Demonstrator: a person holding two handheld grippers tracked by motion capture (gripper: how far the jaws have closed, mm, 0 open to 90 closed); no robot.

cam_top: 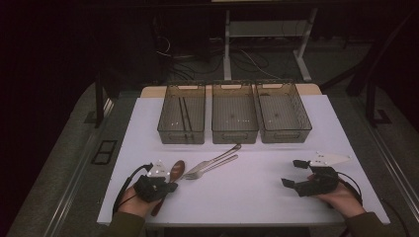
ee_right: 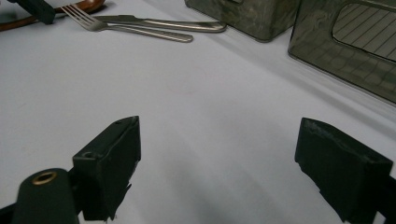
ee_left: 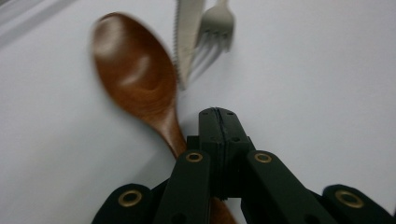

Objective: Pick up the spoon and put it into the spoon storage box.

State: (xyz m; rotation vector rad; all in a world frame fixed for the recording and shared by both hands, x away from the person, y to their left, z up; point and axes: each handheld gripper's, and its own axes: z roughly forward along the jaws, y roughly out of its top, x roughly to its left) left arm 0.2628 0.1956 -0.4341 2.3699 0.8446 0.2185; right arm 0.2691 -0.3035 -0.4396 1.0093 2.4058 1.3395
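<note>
No text, label, brand, number or sign is showing legibly anywhere in these views.
</note>
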